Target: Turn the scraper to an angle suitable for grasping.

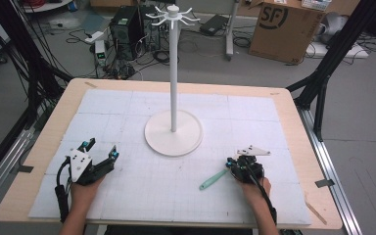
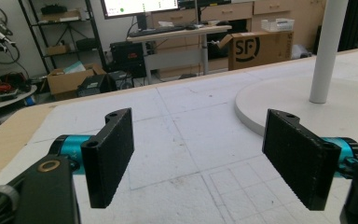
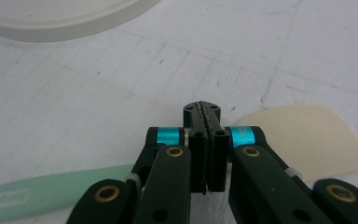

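Note:
A spatula lies flat on the white mat, with a mint-green handle (image 1: 213,179) (image 3: 51,191) and a cream blade (image 3: 303,135). My right gripper (image 1: 232,164) (image 3: 201,110) sits directly over its neck, jaws shut pad against pad with nothing visible between them; the neck is hidden under the gripper's body. My left gripper (image 1: 101,149) (image 2: 200,154) rests low at the mat's front left, jaws wide open and empty. A tall white stand (image 1: 174,73) with hook arms on top rises from a round base (image 1: 161,142) (image 2: 261,100) (image 3: 65,18) at the table's middle.
The wooden table (image 1: 298,127) carries a white gridded mat (image 1: 127,196). Beyond its far edge are a cardboard box (image 1: 284,29) (image 2: 256,46), computer gear (image 1: 127,24) and cables on the floor. Black frame struts (image 1: 323,83) stand at the right.

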{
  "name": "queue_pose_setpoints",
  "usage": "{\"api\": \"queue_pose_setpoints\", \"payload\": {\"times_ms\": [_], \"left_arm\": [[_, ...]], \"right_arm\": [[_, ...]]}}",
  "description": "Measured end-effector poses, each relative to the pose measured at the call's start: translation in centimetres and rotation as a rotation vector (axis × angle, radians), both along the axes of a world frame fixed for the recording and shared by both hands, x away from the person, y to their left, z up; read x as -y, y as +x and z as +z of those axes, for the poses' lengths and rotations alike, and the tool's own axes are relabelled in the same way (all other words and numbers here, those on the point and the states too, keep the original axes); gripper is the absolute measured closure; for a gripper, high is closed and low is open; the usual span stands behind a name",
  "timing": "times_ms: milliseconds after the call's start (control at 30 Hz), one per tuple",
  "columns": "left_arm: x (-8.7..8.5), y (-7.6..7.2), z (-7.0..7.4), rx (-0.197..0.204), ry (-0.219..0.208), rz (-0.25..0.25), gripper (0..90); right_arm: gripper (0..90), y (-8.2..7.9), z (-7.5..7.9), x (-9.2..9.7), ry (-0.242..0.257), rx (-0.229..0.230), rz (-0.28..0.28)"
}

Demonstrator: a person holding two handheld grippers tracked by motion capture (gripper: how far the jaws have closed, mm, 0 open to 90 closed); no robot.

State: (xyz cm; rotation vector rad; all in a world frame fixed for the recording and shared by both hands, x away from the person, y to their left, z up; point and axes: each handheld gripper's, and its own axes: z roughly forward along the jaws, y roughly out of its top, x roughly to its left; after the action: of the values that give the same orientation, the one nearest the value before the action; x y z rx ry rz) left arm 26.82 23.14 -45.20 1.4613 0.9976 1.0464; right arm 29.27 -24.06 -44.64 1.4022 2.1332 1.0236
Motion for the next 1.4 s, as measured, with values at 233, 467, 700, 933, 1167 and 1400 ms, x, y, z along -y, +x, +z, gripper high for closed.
{"api": "queue_pose_setpoints", "payload": {"times_ms": [233, 467, 700, 933, 1167, 1400], "left_arm": [[0.0, 0.0, 0.0, -0.001, 0.002, -0.001, 25.5], [0.0, 0.0, 0.0, -0.001, 0.002, 0.0, 25.5], [0.0, 0.0, 0.0, -0.001, 0.002, 0.0, 25.5], [0.0, 0.0, 0.0, 0.0, 0.001, 0.0, 25.5], [0.0, 0.0, 0.0, -0.001, 0.002, -0.001, 25.5], [-0.1, 0.0, 0.0, -0.002, 0.001, -0.001, 25.5]], "right_arm": [[90.0, -0.7, 0.0, 0.3, 0.019, -0.002, -0.011], [90.0, -1.0, -0.1, 0.6, 0.036, -0.003, -0.018], [90.0, -1.3, -0.2, 0.9, 0.059, -0.006, -0.024], [90.0, -1.5, -0.2, 0.7, 0.055, -0.002, -0.036], [90.0, -2.2, -0.2, 0.8, 0.06, -0.005, -0.034], [90.0, -2.9, -0.1, 1.2, 0.09, 0.034, -0.009]]}}
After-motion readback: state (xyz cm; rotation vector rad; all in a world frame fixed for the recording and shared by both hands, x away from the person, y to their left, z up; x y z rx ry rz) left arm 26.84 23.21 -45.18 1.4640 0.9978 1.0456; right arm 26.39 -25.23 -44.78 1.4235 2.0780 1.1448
